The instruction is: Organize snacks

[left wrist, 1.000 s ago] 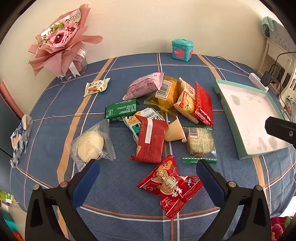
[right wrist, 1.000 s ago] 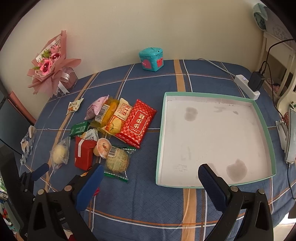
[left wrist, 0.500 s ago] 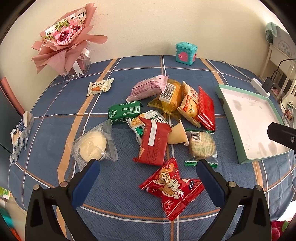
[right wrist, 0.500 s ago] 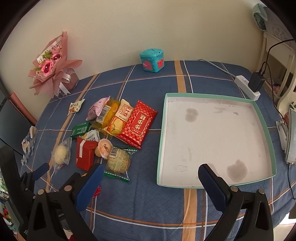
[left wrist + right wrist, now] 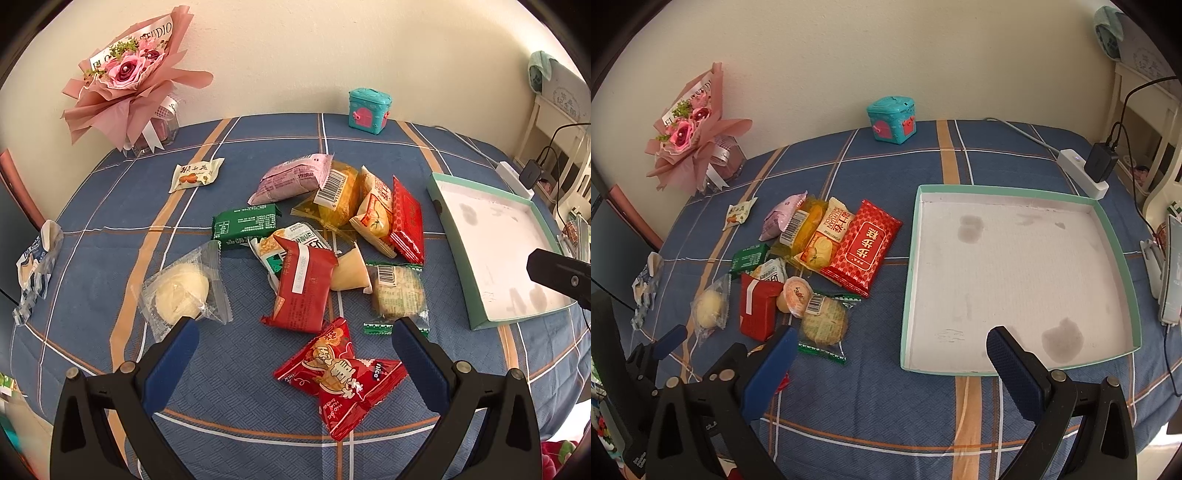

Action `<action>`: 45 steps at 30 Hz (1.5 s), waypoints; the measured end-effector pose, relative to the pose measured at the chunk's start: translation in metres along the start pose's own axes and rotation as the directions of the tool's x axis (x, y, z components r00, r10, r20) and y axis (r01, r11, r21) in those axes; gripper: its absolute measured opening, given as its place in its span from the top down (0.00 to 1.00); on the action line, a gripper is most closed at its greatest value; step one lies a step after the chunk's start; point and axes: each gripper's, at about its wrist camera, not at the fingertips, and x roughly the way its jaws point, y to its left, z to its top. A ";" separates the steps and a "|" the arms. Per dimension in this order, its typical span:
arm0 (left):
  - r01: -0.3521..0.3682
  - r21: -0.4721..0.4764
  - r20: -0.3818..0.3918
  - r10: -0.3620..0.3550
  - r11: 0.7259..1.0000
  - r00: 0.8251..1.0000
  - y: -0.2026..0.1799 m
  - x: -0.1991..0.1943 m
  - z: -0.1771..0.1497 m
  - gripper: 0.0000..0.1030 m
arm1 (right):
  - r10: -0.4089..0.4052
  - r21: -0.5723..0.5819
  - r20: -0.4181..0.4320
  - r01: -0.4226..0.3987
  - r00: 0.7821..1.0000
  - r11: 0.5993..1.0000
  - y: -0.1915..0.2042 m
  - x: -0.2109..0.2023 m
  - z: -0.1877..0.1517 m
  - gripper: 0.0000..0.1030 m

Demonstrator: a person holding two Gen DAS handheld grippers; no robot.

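a blue plaid tablecloth [image 5: 886, 413] is covered by a loose pile of snack packets [image 5: 325, 236], left of a teal-rimmed tray [image 5: 1115, 232]. both the left gripper [image 5: 295, 343] and right gripper [image 5: 890, 350] are held wide apart, nothing gripped.

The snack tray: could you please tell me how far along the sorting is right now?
Nothing looks done yet: the tray holds no snacks, only stains. Nothing is in hand either; the left claw and right claw are both open. All the snacks remain on the blue tablecloth, including the red packet nearest the left claw.
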 end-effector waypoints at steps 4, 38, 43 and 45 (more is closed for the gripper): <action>-0.001 -0.008 -0.001 0.001 1.000 1.000 0.002 0.000 0.000 0.00 | -0.006 0.000 -0.003 0.006 1.000 1.000 0.000 0.001 0.000 0.00; -0.004 -0.010 -0.009 0.003 1.000 1.000 0.017 -0.012 -0.001 0.00 | -0.077 -0.046 -0.013 0.077 0.997 0.996 0.017 0.004 0.001 0.00; -0.013 -0.055 -0.030 0.011 0.998 0.999 0.034 -0.014 -0.003 0.00 | -0.059 -0.092 -0.052 0.054 0.997 0.994 0.034 0.016 -0.002 0.00; -0.019 -0.074 -0.034 0.016 0.997 0.999 0.043 -0.015 -0.004 0.00 | -0.047 -0.120 -0.064 0.039 0.997 0.992 0.044 0.020 -0.005 0.00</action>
